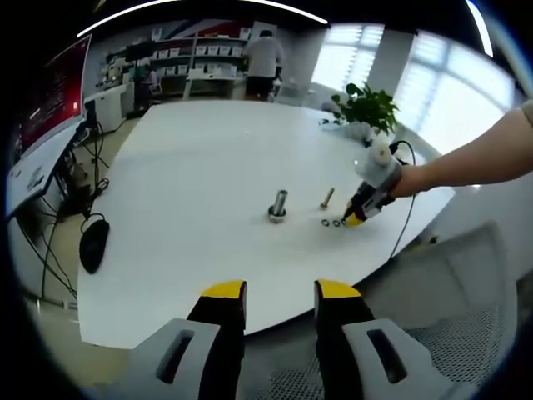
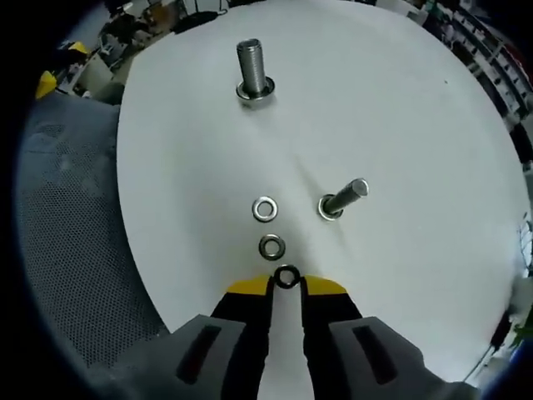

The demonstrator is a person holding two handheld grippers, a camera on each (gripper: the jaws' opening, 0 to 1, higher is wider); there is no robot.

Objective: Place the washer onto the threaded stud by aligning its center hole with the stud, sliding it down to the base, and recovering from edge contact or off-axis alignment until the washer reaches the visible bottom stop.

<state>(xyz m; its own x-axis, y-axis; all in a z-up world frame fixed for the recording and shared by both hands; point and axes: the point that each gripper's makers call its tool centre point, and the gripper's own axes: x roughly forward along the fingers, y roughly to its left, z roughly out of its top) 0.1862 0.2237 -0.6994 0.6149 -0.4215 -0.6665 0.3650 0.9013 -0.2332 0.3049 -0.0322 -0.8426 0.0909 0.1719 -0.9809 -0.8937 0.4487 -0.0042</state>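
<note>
A large threaded stud [image 1: 278, 204] [image 2: 252, 71] stands upright on the white round table [image 1: 191, 192] [image 2: 400, 108]. A smaller bolt [image 1: 327, 197] [image 2: 341, 200] rests on its head beside it. Two washers [image 2: 265, 209] [image 2: 271, 247] lie flat in a row. A third washer [image 2: 286, 277] sits between the yellow tips of my right gripper [image 2: 286, 287] [image 1: 356, 215], which looks shut on it at table level. My left gripper [image 1: 280, 292] hangs open off the table's near edge, holding nothing.
A person's arm [image 1: 475, 162] holds the right gripper. A potted plant [image 1: 366, 108] stands at the far side, and a black mouse [image 1: 93, 243] and a monitor [image 1: 50, 117] are at the left. A mesh chair [image 1: 466, 333] [image 2: 67, 250] adjoins the table. Someone [image 1: 262, 62] stands at the back shelves.
</note>
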